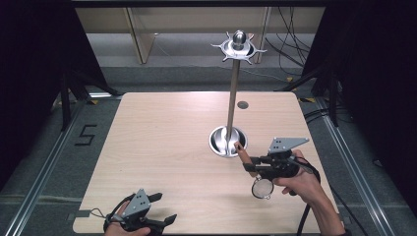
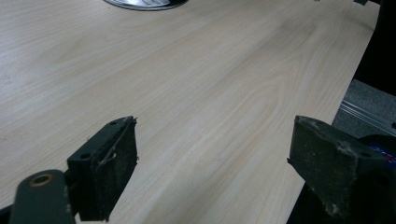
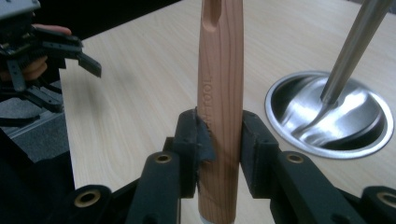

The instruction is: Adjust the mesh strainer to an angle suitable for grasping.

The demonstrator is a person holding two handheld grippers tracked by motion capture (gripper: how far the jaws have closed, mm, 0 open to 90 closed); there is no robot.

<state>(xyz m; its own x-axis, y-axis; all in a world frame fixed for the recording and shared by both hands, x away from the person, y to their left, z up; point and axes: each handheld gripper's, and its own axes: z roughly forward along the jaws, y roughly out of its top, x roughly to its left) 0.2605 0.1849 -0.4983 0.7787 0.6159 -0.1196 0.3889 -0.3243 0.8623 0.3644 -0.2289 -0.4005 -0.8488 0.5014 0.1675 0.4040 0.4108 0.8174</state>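
Wooden-handled strainer (image 1: 253, 177) clenched by its handle in the right tongs (image 3: 219, 135) beside the stand's base (image 1: 219, 142); left tongs (image 2: 215, 172) released.

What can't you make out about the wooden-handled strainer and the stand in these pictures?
- Strainer: high view, mesh too small to tell what is inside.
- Wooden handle: right gripper view, ends cut off by the edges; right claw covers its middle.
- Stand base: left gripper view, cut off by the top edge.

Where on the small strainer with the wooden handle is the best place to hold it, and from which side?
Hold the wooden handle across its flat sides, as the right tool does now. It is straight and stiff, whereas the round mesh head would probably dent.
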